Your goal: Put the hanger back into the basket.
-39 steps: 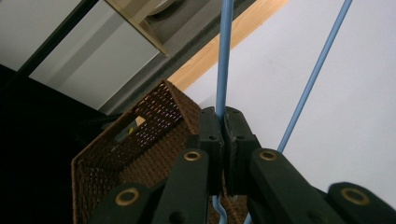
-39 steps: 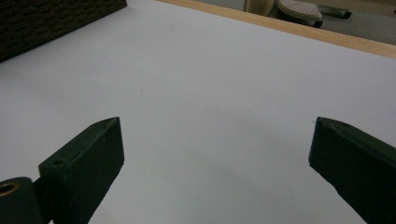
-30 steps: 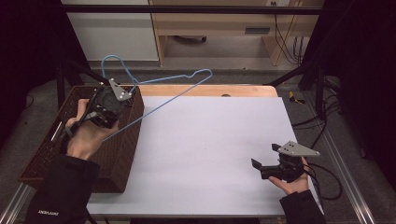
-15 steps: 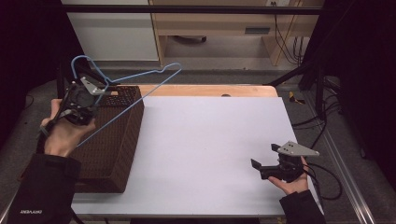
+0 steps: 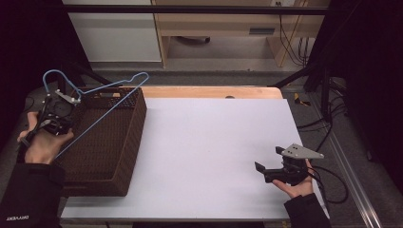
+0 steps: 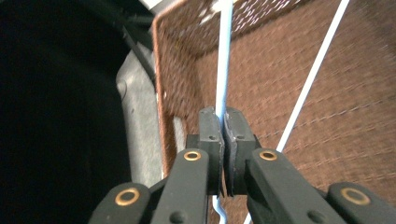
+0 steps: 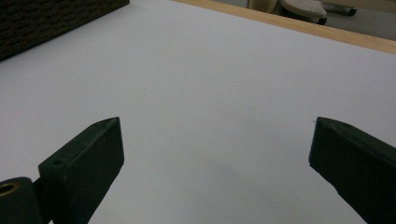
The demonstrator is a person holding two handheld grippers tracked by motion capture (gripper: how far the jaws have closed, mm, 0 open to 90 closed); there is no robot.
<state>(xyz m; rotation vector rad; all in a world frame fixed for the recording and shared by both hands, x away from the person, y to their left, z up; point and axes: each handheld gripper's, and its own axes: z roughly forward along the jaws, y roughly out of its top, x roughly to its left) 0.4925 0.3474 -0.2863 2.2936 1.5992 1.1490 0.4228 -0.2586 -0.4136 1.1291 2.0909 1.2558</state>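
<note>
- At the left edge of the high view, the left claw (image 5: 56,115) is clamped shut on the blue wire hanger (image 5: 102,102), gripping it just below the hook; in the left claw view its pads pinch the wire (image 6: 223,88) tight.
- The hanger's long axis slants from the hook at upper left across the open wicker basket (image 5: 124,156), its far shoulder over the back rim.
- The right claw (image 5: 266,172) sits at lower right on the white surface (image 5: 209,137), jaws wide apart and empty, well apart from the hanger; the left is plainly the nearer one.
</note>
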